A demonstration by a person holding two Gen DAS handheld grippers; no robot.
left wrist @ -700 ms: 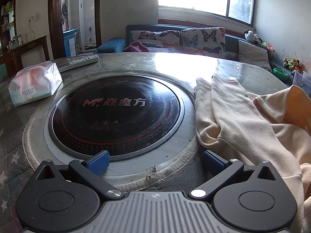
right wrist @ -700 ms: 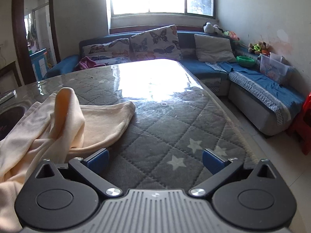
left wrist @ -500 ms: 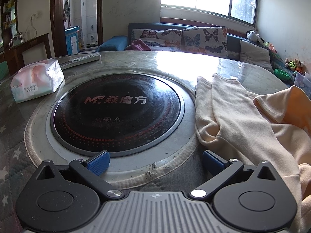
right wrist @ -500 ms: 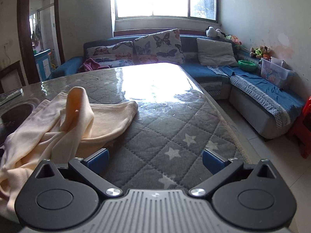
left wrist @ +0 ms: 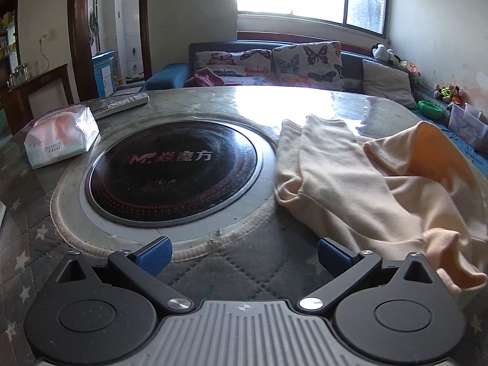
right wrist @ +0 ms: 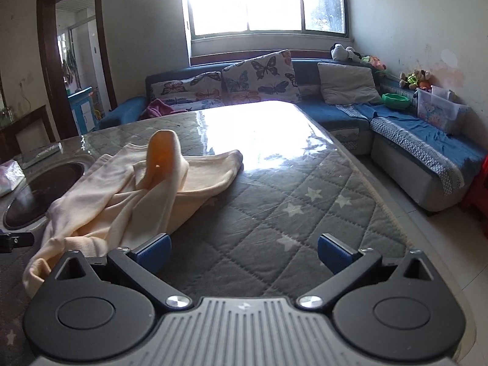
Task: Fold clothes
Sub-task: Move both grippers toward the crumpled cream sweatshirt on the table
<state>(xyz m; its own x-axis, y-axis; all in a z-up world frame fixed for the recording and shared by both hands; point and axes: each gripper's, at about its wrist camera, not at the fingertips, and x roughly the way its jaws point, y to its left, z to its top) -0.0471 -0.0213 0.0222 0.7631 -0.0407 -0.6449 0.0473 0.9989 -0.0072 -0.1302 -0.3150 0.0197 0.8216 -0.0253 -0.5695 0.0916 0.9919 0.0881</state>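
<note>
Both pulled back and higher than 0.7 s ago, left gripper (left wrist: 242, 254) and right gripper (right wrist: 242, 251) spread, empty (cream garment (right wrist: 146, 189) crumpled near table's (right wrist: 305, 201) front edge, unfolded).

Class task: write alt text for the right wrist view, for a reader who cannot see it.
A crumpled cream garment lies on a grey quilted table, left of the open, empty right gripper. A blue sofa stands under a bright window behind.
</note>
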